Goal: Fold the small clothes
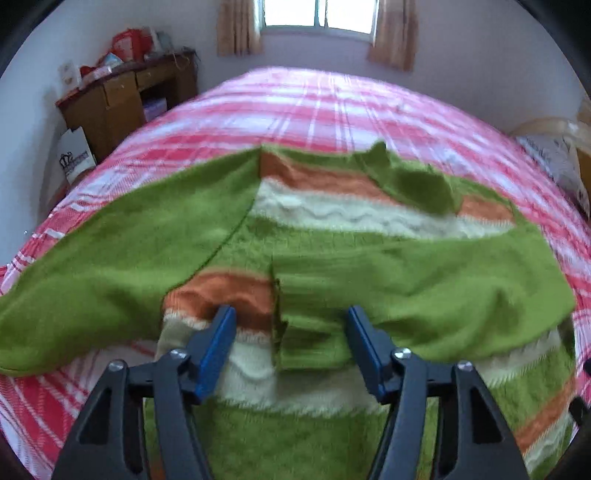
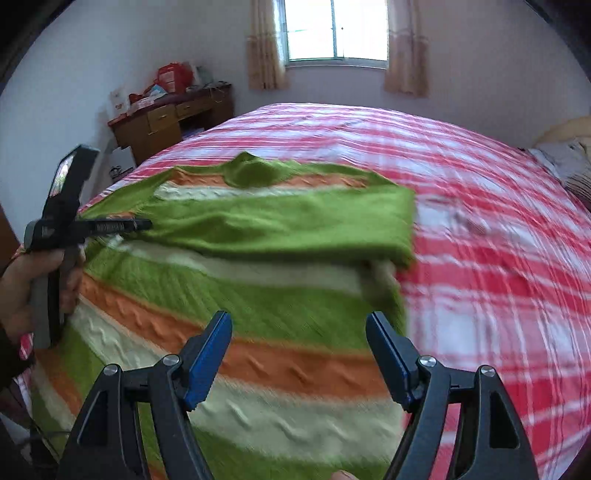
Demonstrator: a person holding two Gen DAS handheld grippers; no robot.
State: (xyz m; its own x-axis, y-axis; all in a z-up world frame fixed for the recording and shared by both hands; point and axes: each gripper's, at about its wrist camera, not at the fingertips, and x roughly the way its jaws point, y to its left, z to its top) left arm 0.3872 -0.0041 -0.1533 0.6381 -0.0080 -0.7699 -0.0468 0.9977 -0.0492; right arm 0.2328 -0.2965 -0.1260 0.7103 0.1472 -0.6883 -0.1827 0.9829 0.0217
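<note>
white walls (image 2: 480, 74) | bright curtained window (image 2: 336, 33) | wooden desk (image 2: 173, 118) | plaid bed (image 2: 498, 258)

Left tongs (image 1: 291, 332) gape over the striped green sweater (image 1: 332, 258), spread on the pink plaid bedspread (image 1: 332, 107)

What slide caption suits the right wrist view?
Open right gripper over a striped green sweater, one sleeve folded across, on a plaid bed.

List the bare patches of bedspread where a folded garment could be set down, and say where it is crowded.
Free: the plaid bedspread right of the green striped sweater, and the strip beyond its collar toward the window. Crowded: the near left, under the sweater and both grippers.
</note>
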